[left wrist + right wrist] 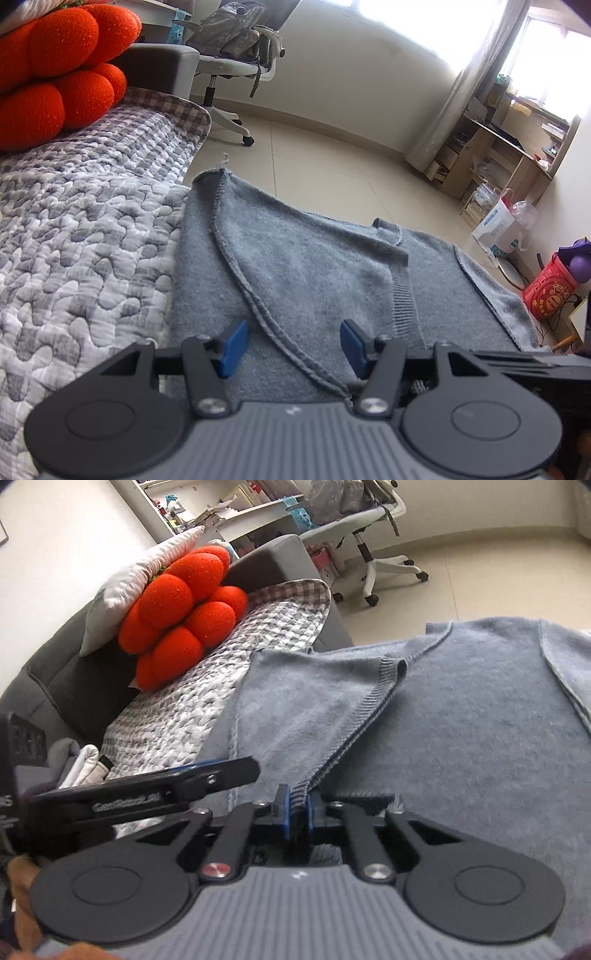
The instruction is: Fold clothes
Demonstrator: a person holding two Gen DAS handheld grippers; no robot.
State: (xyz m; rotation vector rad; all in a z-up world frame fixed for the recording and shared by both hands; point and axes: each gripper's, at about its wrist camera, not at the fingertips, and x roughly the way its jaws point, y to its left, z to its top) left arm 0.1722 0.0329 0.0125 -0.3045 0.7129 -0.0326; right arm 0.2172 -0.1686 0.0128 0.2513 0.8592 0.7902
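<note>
At lower centre of the right wrist view, the right gripper (298, 809) pinches the ribbed edge of the grey knitted sweater (461, 738) spread across the quilted bed cover (207, 701); the left gripper (291, 345) hovers over it, jaws apart.

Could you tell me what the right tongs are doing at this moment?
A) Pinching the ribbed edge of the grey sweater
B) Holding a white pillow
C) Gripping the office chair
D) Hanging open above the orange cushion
A: in the right wrist view the right tongs have their blue pads closed on the ribbed hem of the grey sweater.
</note>
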